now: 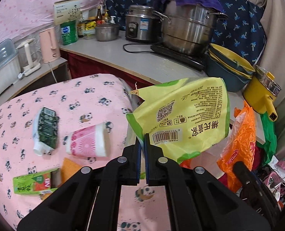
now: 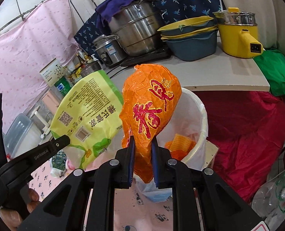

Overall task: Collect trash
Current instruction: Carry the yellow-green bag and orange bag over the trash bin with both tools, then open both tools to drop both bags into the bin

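My left gripper (image 1: 143, 137) is shut on the lower edge of a yellow-green snack bag (image 1: 182, 113), which it holds up in the air; the same bag (image 2: 86, 117) and left gripper (image 2: 65, 140) show at the left of the right wrist view. My right gripper (image 2: 143, 140) is shut on a crumpled orange wrapper (image 2: 150, 111) with red characters, seen also in the left wrist view as the orange wrapper (image 1: 240, 138). Behind the wrapper stands a white bin (image 2: 202, 113) with a liner and orange scraps inside. On the pink panda cloth (image 1: 17, 125) lie a dark green packet (image 1: 47, 127), a pink cup (image 1: 88, 142) and a green carton (image 1: 34, 182).
A counter (image 1: 123, 57) behind holds a large steel pot (image 1: 188, 30), a rice cooker (image 1: 140, 25), stacked basins (image 2: 190, 38) and a yellow electric pot (image 2: 236, 36). Red cloth (image 2: 248, 130) and a plastic bottle (image 2: 267, 194) lie right of the bin. A hand (image 2: 11, 211) grips the left tool.
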`<state>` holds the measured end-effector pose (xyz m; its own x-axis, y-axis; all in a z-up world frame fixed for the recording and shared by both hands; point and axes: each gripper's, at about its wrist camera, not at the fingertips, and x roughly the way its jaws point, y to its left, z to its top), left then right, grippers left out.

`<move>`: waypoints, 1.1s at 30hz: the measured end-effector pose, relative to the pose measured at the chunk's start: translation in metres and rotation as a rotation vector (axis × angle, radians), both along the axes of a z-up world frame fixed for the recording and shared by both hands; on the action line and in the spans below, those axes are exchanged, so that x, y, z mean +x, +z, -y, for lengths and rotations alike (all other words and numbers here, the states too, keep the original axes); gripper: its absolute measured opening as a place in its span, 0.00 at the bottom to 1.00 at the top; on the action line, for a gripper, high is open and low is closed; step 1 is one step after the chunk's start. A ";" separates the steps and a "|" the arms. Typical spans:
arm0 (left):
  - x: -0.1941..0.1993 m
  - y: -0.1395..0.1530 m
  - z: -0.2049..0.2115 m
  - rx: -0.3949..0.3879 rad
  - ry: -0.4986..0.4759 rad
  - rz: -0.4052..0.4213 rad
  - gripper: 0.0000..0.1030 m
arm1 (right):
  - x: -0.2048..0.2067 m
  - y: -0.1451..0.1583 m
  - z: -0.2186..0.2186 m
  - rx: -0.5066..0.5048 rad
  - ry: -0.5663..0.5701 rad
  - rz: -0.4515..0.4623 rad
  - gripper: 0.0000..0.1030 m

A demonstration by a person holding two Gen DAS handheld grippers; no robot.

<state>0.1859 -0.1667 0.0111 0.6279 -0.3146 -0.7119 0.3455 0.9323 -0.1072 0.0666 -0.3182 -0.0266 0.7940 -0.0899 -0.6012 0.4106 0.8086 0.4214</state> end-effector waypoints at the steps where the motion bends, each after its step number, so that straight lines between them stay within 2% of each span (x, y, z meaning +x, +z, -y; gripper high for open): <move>1: 0.002 -0.002 0.004 0.002 -0.005 -0.006 0.03 | 0.000 -0.001 0.002 -0.002 -0.002 -0.004 0.15; 7: 0.013 -0.016 0.027 0.007 -0.039 -0.028 0.04 | 0.005 -0.010 0.010 0.001 -0.023 -0.020 0.15; 15: 0.028 -0.024 0.038 -0.012 -0.061 -0.025 0.11 | 0.014 -0.018 0.021 -0.001 -0.042 -0.037 0.15; 20: 0.030 -0.021 0.034 -0.023 -0.051 0.004 0.34 | 0.022 -0.020 0.019 -0.005 -0.032 -0.044 0.21; 27: 0.031 -0.017 0.021 -0.021 -0.032 0.022 0.42 | 0.032 -0.017 0.009 -0.035 -0.015 -0.041 0.32; 33: 0.029 -0.014 0.006 -0.015 -0.006 0.027 0.42 | 0.034 -0.012 0.002 -0.039 -0.001 -0.032 0.32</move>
<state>0.2147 -0.1726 -0.0026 0.6448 -0.3286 -0.6901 0.3537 0.9287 -0.1118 0.1002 -0.3198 -0.0383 0.7743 -0.1145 -0.6223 0.4239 0.8240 0.3759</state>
